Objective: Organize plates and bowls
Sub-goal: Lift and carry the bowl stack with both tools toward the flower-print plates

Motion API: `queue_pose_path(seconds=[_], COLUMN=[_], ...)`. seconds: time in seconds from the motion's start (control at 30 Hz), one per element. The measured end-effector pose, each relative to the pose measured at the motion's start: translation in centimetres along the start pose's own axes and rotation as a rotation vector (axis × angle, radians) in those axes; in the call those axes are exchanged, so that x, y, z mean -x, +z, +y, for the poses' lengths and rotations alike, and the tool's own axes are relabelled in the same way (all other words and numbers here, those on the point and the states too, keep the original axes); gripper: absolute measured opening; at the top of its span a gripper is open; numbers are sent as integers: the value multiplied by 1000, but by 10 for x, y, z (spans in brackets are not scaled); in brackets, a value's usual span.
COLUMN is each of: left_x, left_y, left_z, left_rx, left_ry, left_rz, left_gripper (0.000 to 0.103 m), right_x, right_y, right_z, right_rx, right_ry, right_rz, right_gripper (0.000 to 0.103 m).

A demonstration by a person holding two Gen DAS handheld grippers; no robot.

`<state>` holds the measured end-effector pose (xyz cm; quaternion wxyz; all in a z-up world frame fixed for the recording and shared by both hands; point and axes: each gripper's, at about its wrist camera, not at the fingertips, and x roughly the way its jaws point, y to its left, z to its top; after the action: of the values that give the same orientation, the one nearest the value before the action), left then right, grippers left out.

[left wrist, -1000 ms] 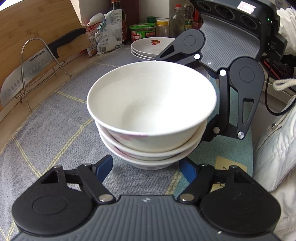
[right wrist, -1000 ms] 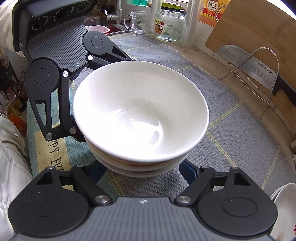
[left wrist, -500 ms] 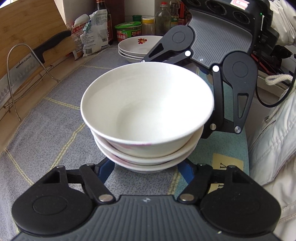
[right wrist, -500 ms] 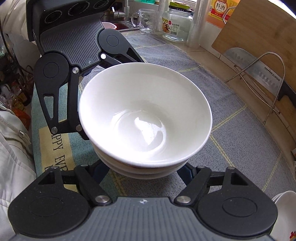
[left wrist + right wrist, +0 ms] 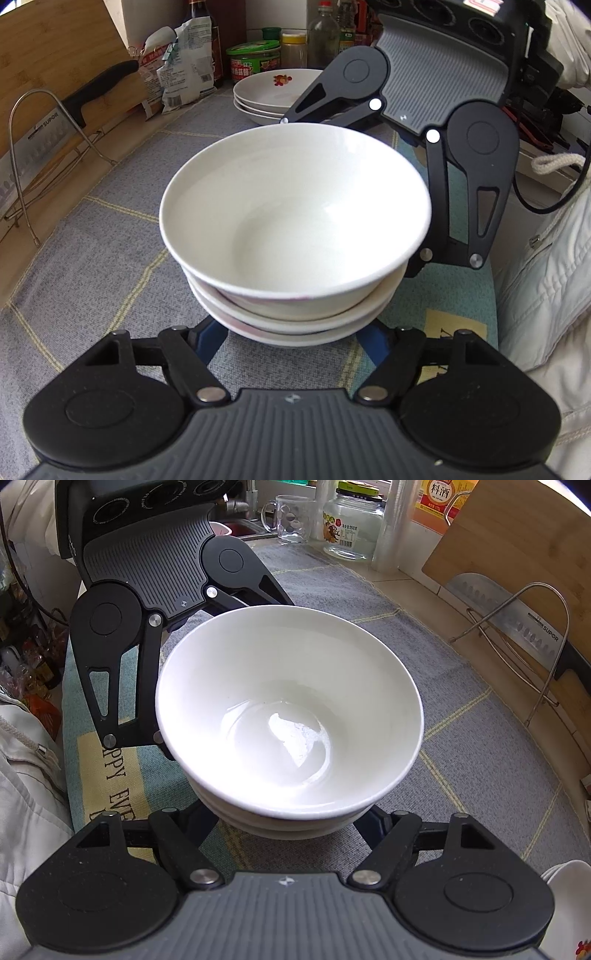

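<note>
Bowls (image 5: 295, 236) are stacked on the table's cloth (image 5: 92, 236), left claw (image 5: 291, 341) and right claw (image 5: 286, 821) both half-open, each clamping the bottom bowl from opposite sides. Probably a two-handed lift next, toward the plates (image 5: 266, 92), kept level.

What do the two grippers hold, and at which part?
Both the left gripper and right gripper clasp the bowl stack at its lowest bowl, from opposite sides.

The stack of bowls (image 5: 295, 229) is filling the middle; bare grey mat (image 5: 110, 229) is lying open leftward until the wire knife rack (image 5: 55, 147); stacked plates (image 5: 266, 92) are blocking behind.
</note>
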<state>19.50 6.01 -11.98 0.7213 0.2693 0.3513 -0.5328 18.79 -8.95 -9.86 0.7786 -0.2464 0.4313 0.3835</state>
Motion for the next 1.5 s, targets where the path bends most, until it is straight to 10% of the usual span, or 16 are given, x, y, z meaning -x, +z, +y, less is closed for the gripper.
queue_pose_path(seconds=[1.5], left_x=[-80], left_y=[190], left_z=[-37], left_rx=[-25], left_ry=[96], left_rz=[-5], left_gripper=[76], right_x=[131], right_y=[-99], right_z=[-122], right_rx=[80], right_ry=[-53], right_rz=[-37], right_gripper=[82])
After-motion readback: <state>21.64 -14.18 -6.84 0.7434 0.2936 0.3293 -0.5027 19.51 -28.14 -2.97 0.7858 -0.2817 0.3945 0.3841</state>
